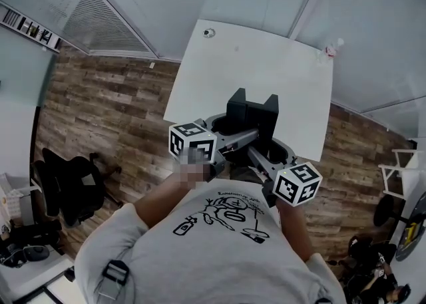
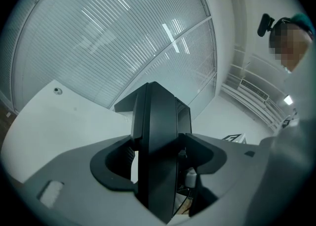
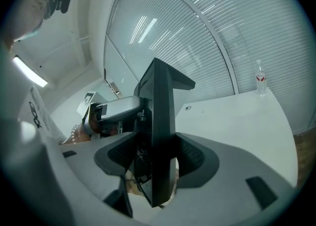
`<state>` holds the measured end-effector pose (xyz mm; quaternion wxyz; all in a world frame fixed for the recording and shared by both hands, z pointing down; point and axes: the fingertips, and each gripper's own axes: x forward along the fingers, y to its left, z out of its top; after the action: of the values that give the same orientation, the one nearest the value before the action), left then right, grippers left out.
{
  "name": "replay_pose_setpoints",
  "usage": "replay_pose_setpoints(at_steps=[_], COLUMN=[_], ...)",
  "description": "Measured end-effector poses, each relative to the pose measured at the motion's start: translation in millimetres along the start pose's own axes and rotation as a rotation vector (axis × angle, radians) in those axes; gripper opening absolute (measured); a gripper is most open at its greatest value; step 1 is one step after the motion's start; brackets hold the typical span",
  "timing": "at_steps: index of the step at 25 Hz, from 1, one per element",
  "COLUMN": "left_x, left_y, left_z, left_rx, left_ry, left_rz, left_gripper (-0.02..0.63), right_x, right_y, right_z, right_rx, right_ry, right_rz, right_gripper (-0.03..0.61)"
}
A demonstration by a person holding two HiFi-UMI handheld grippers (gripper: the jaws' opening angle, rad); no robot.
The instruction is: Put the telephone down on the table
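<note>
The telephone (image 1: 253,111) is a black, angular unit held in the air over the near edge of the white table (image 1: 266,63). My left gripper (image 1: 229,127) grips its left side and my right gripper (image 1: 273,151) its right side. In the left gripper view the telephone (image 2: 158,136) stands edge-on between the grey jaws of the left gripper (image 2: 159,164), which are shut on it. In the right gripper view the same black body (image 3: 160,121) fills the gap of the right gripper (image 3: 157,159), with the left gripper's grey finger (image 3: 116,107) behind it.
A small clear bottle (image 1: 331,48) stands at the table's far right corner, and a small round fitting (image 1: 209,32) sits at its far left. Blind-covered glass walls rise behind the table. A black office chair (image 1: 73,183) stands on the wooden floor to the left.
</note>
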<state>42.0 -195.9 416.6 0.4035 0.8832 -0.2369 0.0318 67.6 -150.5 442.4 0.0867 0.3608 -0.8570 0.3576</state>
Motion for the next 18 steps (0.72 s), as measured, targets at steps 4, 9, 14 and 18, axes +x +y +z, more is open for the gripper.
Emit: replay_pose_setpoints(at_steps=[4,9,14,18], left_x=[26.6,56.8,82.6,87.5], left_y=[-1.7,-5.8,-12.2,-11.3], left_z=[11.9,20.0,22.1,20.7], left_rx=[-0.002,0.006,0.004,-0.004], left_ry=[-0.012,-0.016,-0.025,-0.021], left_rz=[0.018,0.029,0.033,0.036], left_gripper=[0.321,0.321,0.321,0.320], right_x=[-7.6,-18.6,-32.4,-33.5], right_y=[-23.7,-49.8,-72.1,-76.4], right_z=[17.0,30.9,38.8,38.6], right_rx=[-0.005,-0.008,-0.016,-0.010], right_ry=[0.004,0.004,0.008,0.010], right_rz=[0.018,0.033,0.038,0.041], right_gripper=[0.230,0.230,0.230,0.230])
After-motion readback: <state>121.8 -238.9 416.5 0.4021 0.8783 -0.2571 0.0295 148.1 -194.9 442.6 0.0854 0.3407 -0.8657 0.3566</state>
